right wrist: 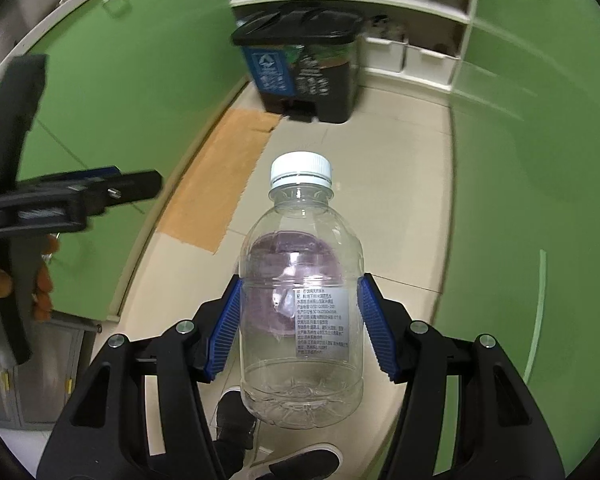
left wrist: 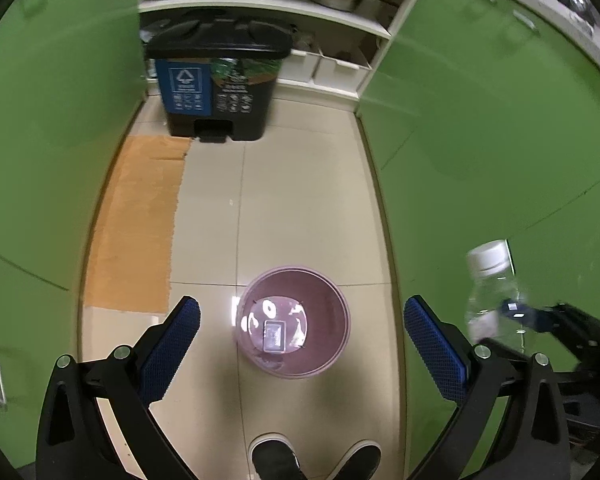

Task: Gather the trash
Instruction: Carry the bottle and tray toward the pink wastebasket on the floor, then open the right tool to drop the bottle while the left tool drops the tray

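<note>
A clear plastic bottle (right wrist: 300,280) with a white cap is held upright between the blue pads of my right gripper (right wrist: 300,320), which is shut on it. The bottle also shows in the left wrist view (left wrist: 494,292), at the right, level with the left gripper. A small pink bin (left wrist: 293,322) stands on the tiled floor below, with a small flat item inside. Through the bottle it shows as a pink shape (right wrist: 288,256). My left gripper (left wrist: 300,344) is open and empty, high above the bin.
A black pedal trash can (left wrist: 220,80) with a blue recycling label stands at the far end under white shelves with pots. Green cabinets (left wrist: 500,160) line both sides. An orange mat (left wrist: 140,220) lies at the left. My shoes (left wrist: 276,460) are at the bottom.
</note>
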### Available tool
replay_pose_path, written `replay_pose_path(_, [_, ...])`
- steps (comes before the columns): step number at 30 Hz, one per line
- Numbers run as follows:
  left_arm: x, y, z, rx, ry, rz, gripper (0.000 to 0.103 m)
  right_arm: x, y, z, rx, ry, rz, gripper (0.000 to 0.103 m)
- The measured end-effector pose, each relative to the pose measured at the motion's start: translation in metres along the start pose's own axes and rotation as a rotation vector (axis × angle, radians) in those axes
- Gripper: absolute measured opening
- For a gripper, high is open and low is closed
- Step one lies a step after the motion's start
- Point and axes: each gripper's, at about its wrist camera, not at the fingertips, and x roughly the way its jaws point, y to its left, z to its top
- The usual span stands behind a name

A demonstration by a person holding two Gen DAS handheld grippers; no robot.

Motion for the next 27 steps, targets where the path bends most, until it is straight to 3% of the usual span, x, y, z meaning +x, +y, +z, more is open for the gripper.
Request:
replay_pose_path(6, [-0.025, 0.029, 0.001, -0.049, -0.052, 0.015, 0.098, 0.034, 0.030, 0.022, -0.059, 0.017, 0.044, 0.059])
replay_pose_path(7, [-0.028, 0.033, 0.001, -0.053, -0.064, 0.020, 0.098, 0.038, 0.032, 0.024, -0.060, 0.019, 0.042, 0.071])
replay_pose_path(8, [-0.030, 0.036, 0.002, -0.057, -0.070, 0.023, 0.098, 0.044, 0.035, 0.028, -0.063, 0.019, 0.037, 0.094])
replay_pose_path(9, [-0.031, 0.039, 0.002, -0.060, -0.075, 0.024, 0.098, 0.046, 0.036, 0.030, -0.063, 0.008, 0.033, 0.098])
replay_pose_path(16, [-0.036, 0.041, 0.004, -0.057, -0.078, 0.029, 0.098, 0.047, 0.035, 0.038, -0.056, 0.002, -0.003, 0.098])
replay_pose_path(22, [-0.070, 0.013, 0.008, -0.018, -0.055, 0.027, 0.098, -0.007, 0.030, 0.041, -0.011, -0.014, -0.030, 0.098])
replay_pose_path(27, [-0.141, -0.039, 0.024, 0.045, -0.055, 0.027, 0.098, -0.109, 0.024, 0.051, 0.041, -0.043, -0.048, 0.098])
